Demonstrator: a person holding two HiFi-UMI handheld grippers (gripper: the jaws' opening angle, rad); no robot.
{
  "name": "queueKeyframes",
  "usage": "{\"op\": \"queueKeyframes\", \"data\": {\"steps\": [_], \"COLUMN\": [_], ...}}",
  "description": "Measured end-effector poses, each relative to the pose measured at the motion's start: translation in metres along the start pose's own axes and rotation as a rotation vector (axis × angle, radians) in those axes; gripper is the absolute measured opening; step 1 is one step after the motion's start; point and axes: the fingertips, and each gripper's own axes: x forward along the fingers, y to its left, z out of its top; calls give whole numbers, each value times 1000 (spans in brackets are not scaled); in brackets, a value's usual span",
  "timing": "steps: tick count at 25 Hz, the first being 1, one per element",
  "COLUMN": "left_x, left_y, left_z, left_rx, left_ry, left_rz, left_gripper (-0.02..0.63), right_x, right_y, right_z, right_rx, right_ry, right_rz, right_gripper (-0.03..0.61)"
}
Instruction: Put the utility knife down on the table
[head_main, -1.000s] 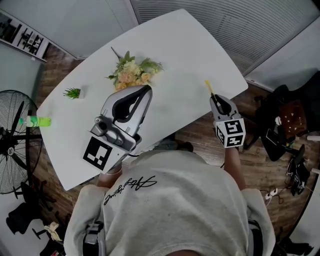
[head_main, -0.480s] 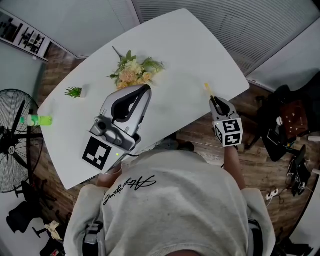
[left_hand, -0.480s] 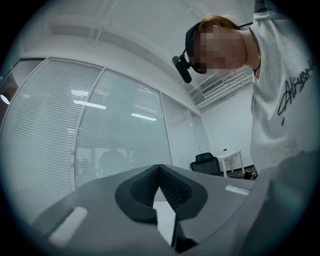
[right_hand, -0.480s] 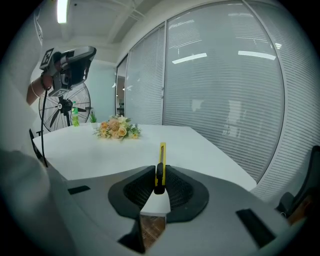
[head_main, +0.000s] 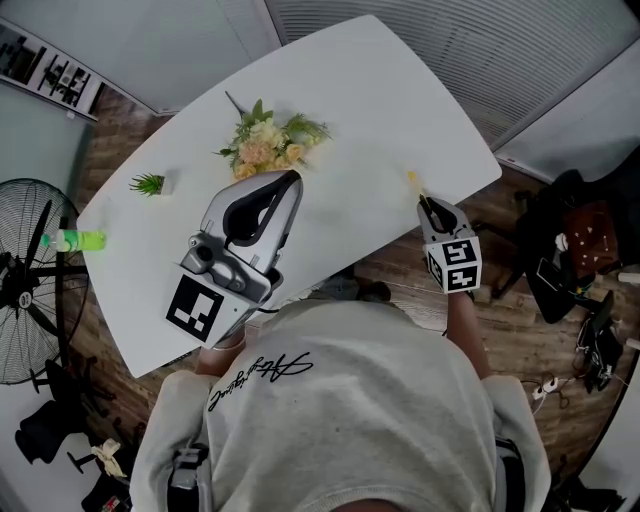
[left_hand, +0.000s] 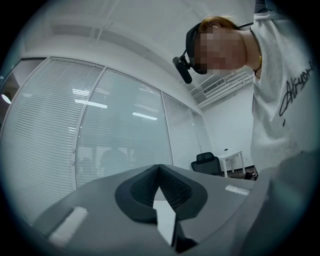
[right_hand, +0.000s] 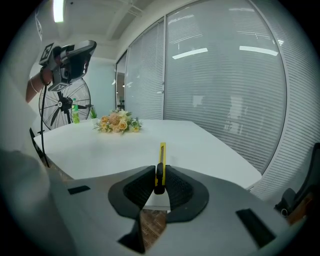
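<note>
A slim yellow utility knife sticks forward out of my right gripper, whose jaws are shut on its black rear end. In the head view the knife points over the near right edge of the white table, with the right gripper just at that edge. Whether the knife touches the tabletop I cannot tell. My left gripper is held up high in front of the person's chest, above the table; its jaws meet at the tips with nothing between them.
A bouquet of pale flowers lies mid-table, and a small green plant stands near the left edge. A floor fan with a green bottle stands left of the table. A chair with bags and cables lie on the floor at right.
My right gripper with the knife has sunk slightly toward the table edge. The left gripper has kept still.
</note>
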Motion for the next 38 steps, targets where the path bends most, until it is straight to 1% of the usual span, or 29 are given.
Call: {"op": "queueKeyframes", "data": {"steps": [14,21,24,29,38], "left_x": [1,3,4,6,11], "left_y": [4,4,5,5,2], "left_z": [-3,-5,-4,-3,-2], "left_rx": [-4,-6,-7,-11,-16], "left_ry": [6,9,6,0,-8], "left_rz": [11,9,8,5,-11], "left_gripper": [-4,-5,-4,-5,-3], "right_x": [8,9,9,9,9], "right_y": [2,4,3,2,3], "right_z": [-14,-16,-16,-16,-15], "right_rx": [7,-15,11,88,81], "right_ry": [45,59,60,56,72], "right_rz": [15,15,24,42,33], "right_gripper": [63,63,63,63,67]}}
